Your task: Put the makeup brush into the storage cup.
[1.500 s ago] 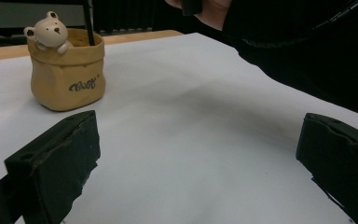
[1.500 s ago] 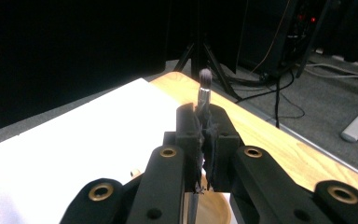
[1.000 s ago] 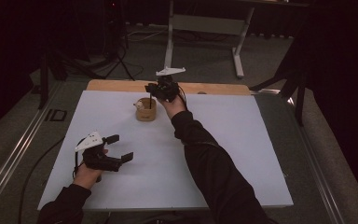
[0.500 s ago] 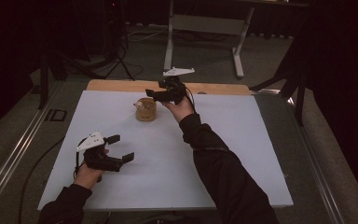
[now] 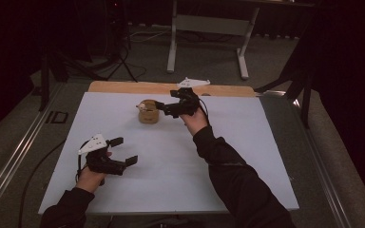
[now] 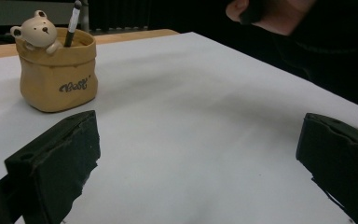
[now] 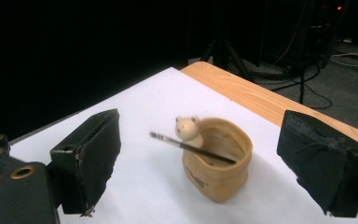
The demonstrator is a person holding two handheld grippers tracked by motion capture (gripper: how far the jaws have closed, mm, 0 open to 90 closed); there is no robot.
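While our right gripper hovers just beside the cup, on the side away from the table's left edge, its 2 jaws have just been opening and now stand wide apart with nothing between them. From the right gripper view the cup sits past the jaws, clear of both pads, and a pen leans inside it, tip poking out over the rim beside a small bear figure perched on the cup's lip. We see the cup standing upright on the white table, close to the wooden strip along the far edge.

Our left gripper rests well apart from the cup, nearer our side of the table and toward the left edge. Its jaws are spread and empty too; in the left gripper view the 2 black pads frame bare table, with the cup beyond them on the left, the bear on its rim and the pen standing almost upright inside. We can make out dark lettering on the cup's side, too small to read. Beyond the cup in that view, our right hand shows at the top, raised above the table.
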